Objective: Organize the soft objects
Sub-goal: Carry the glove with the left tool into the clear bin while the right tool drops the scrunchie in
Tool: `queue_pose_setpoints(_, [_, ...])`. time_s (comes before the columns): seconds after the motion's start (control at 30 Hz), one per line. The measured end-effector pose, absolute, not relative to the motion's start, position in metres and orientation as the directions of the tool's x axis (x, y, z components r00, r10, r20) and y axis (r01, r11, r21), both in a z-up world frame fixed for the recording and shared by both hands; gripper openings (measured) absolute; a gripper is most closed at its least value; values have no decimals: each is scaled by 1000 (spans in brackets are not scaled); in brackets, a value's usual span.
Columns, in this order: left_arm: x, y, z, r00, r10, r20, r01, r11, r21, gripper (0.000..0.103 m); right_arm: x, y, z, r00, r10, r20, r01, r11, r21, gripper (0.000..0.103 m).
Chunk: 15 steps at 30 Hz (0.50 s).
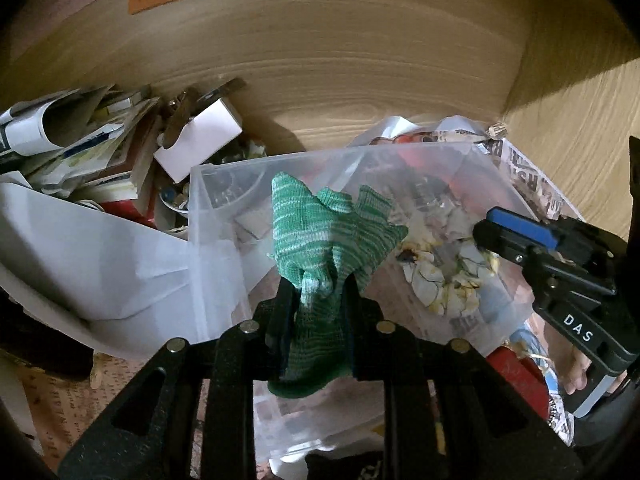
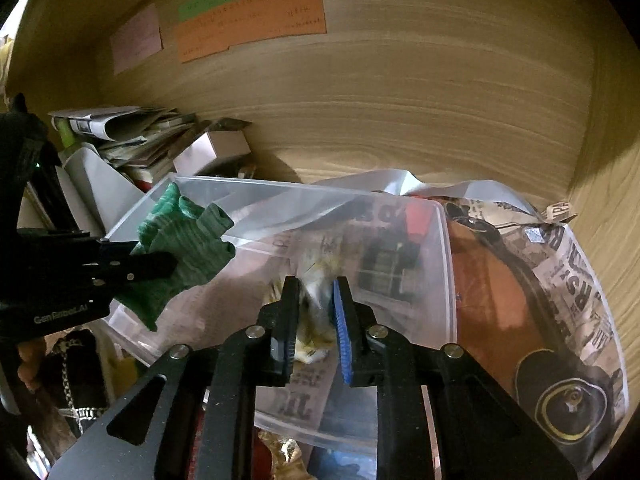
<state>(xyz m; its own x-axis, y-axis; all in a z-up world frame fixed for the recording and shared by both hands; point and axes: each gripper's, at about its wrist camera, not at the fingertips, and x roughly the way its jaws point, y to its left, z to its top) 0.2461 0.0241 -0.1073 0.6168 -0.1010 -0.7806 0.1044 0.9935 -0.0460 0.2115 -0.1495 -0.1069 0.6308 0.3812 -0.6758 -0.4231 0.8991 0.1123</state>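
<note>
A green and white knitted glove [image 1: 332,236] hangs from my left gripper [image 1: 318,280], which is shut on it above the near left part of a clear plastic bin [image 1: 200,208]. The glove also shows in the right wrist view [image 2: 180,248], held over the bin's left rim [image 2: 280,188]. A pale yellow-patterned soft item [image 1: 444,268] lies inside the bin. My right gripper [image 2: 316,292] reaches into the bin; its jaws stand close on either side of that item [image 2: 316,344], and whether they pinch it is unclear. It appears in the left wrist view [image 1: 486,232] at right.
A pile of papers and a white box [image 1: 200,144] lies left of the bin against the wooden back wall [image 1: 340,60]. A newspaper-print bag [image 2: 560,300] sits right of the bin. Coloured notes [image 2: 252,20] are stuck on the wall. White sheet [image 1: 80,248] at left.
</note>
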Motion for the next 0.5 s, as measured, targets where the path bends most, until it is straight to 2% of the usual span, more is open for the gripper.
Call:
queue_pose_setpoints(0.1, [243,23,-103,635,-99,-766,104,994,-42,31,210,-150,-104,644,376,-666,-417,903,106,47])
queue_pose_setpoints(0.13, [240,24,-99,644,-98,-758,102,994,-41,34,209,-150,-102,654,376,-657,-418,903,101,53])
queue_pose_setpoints(0.2, [235,24,-91,669,-96,-737,99,994,-40,41,203,-151,-94,676,373,-636,-418,904,86,57])
queue_pose_setpoints(0.27, [225,26,-81,695,-97,-713,97,994,-41,56,198,-152,-87,697,371,-614,-418,906,74,66])
queue_pose_setpoints(0.33, [218,24,-72,723,-88,-685,93,995,-30,61,191,-154,-78,717,371,-590,-415,907,66,79])
queue_pose_setpoints(0.4, [206,22,-60,754,-70,-654,88,996,-5,64,183,-157,-70,731,381,-567,-421,905,65,83])
queue_pose_setpoints(0.5, [185,22,-45,796,-59,-603,82,997,11,80,171,-162,-59,739,399,-543,-437,897,66,84])
